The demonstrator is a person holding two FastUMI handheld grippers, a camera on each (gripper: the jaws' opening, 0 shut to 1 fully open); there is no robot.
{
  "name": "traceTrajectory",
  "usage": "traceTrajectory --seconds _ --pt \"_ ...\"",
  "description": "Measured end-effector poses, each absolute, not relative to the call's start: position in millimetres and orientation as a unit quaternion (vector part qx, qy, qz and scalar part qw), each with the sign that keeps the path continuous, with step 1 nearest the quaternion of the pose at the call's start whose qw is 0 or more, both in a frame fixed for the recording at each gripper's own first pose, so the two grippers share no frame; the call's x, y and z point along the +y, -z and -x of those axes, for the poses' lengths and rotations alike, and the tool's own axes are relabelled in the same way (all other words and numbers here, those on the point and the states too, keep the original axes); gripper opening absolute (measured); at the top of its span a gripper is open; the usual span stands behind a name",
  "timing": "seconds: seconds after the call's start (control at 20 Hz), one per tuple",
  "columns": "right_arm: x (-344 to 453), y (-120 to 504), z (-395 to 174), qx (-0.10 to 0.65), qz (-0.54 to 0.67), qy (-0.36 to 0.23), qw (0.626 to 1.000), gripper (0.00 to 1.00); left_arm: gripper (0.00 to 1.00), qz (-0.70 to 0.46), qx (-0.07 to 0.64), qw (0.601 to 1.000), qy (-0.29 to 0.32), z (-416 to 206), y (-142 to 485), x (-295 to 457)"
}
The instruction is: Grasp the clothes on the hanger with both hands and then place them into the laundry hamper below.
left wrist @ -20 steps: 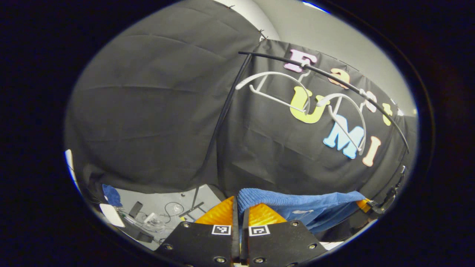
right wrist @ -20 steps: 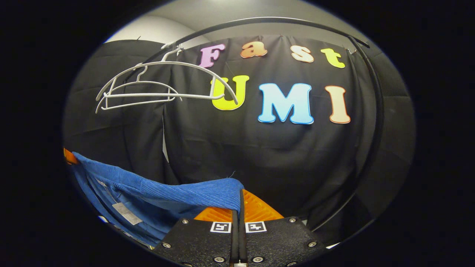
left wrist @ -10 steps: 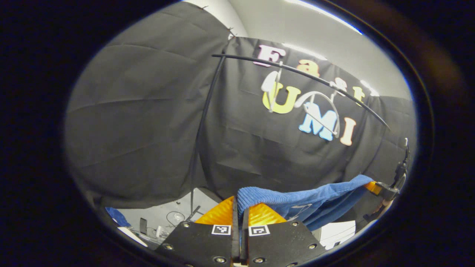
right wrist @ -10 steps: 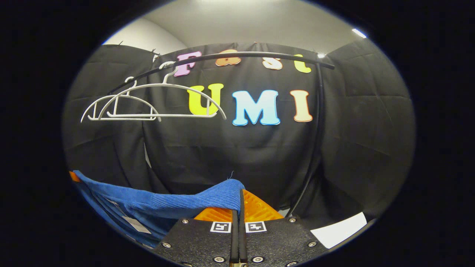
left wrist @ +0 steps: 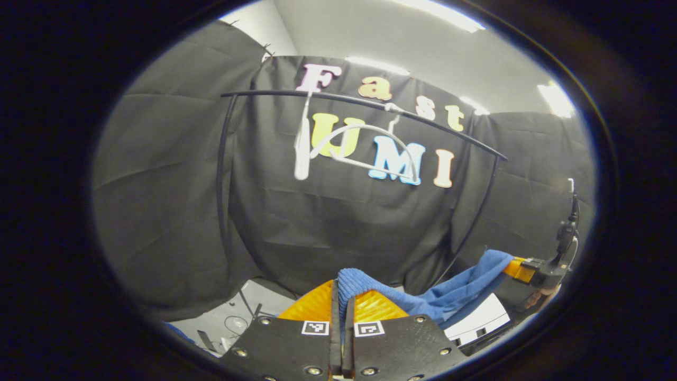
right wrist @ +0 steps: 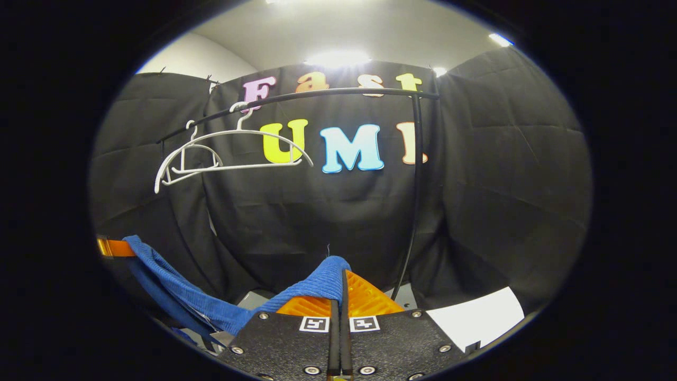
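Observation:
A blue ribbed garment (left wrist: 423, 301) hangs in the air between my two grippers. My left gripper (left wrist: 341, 288) is shut on one end of it. The cloth runs to the right, where my right gripper (left wrist: 521, 269) pinches the other end. In the right gripper view my right gripper (right wrist: 342, 280) is shut on the blue garment (right wrist: 211, 312), which sags away to the left toward my left gripper (right wrist: 108, 247). Two white hangers (right wrist: 232, 153) hang bare on the black rail (right wrist: 328, 94); in the left gripper view these hangers (left wrist: 359, 153) sit under the rail (left wrist: 370, 103).
The rail's black uprights (right wrist: 415, 190) stand ahead of the cloth wall. A white surface (right wrist: 478, 320) lies low on the right in the right gripper view, and also shows as a white surface (left wrist: 478, 320) under the garment. Cables and small items litter the grey floor (left wrist: 238, 317).
Both grippers have pulled back from the rail with the garment. The hangers and rail look smaller and farther. The cloth sags more between the grippers, and the front hanger has swung.

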State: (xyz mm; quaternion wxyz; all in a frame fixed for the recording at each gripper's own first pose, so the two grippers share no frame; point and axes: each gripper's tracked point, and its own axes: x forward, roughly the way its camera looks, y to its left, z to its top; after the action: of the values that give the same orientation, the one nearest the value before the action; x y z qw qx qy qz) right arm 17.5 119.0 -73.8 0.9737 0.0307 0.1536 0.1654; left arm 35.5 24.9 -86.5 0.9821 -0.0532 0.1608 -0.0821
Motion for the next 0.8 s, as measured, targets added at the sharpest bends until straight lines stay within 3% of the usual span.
traceTrajectory --seconds 0.35,0.6,0.65,0.8 --pt "114.4 76.4 12.5 0.164 -0.104 -0.212 0.958 0.00 0.06 -0.018 0.150 0.982 0.113 -7.5 63.5 -69.1" --pt "118.1 108.2 34.0 0.217 -0.118 -0.212 0.946 0.00 0.02 -0.060 0.186 0.971 0.136 11.6 98.2 -92.9" --pt "119.0 112.3 36.5 0.224 -0.114 -0.209 0.945 0.00 0.07 -0.054 0.194 0.970 0.138 12.0 108.0 -91.9" --pt "123.7 123.5 41.7 0.245 -0.103 -0.203 0.942 0.00 0.07 -0.029 0.221 0.964 0.145 2.7 141.8 -79.7"
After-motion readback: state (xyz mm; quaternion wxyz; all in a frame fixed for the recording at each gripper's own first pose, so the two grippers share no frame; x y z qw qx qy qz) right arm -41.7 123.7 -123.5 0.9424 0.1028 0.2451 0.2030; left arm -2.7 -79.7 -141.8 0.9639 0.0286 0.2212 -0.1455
